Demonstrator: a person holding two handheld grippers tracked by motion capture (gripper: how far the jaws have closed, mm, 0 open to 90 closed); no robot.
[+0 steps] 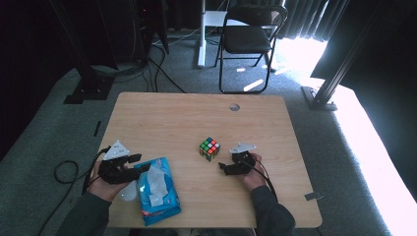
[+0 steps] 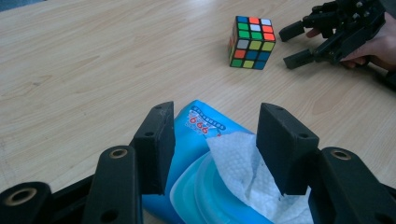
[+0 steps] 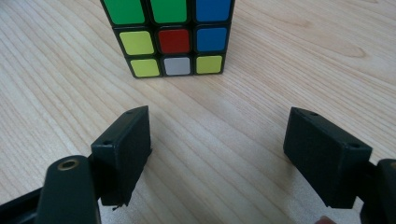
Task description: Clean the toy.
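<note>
A scrambled colour cube [image 1: 210, 148] [image 2: 251, 42] [image 3: 170, 35] stands on the wooden table [image 1: 167, 118], right of centre. A blue pack of wet wipes [image 1: 157, 191] [image 2: 196, 123] lies near the front left edge, its lid up and a white wipe [image 2: 236, 158] sticking out. My left gripper [image 1: 140, 163] [image 2: 215, 140] is open, its jaws straddling the pack's top and the wipe without pinching them. To the right of the cube and a short way off, my right gripper [image 1: 222, 168] [image 3: 217, 140] [image 2: 292, 46] points at it, open, with bare table between its jaws.
A black folding chair [image 1: 251, 34] stands on the carpet beyond the far edge. A round cable hole [image 1: 234, 106] sits in the table near that edge. Black frame posts [image 1: 334, 73] rise at the right, and cables [image 1: 66, 172] trail on the floor at the left.
</note>
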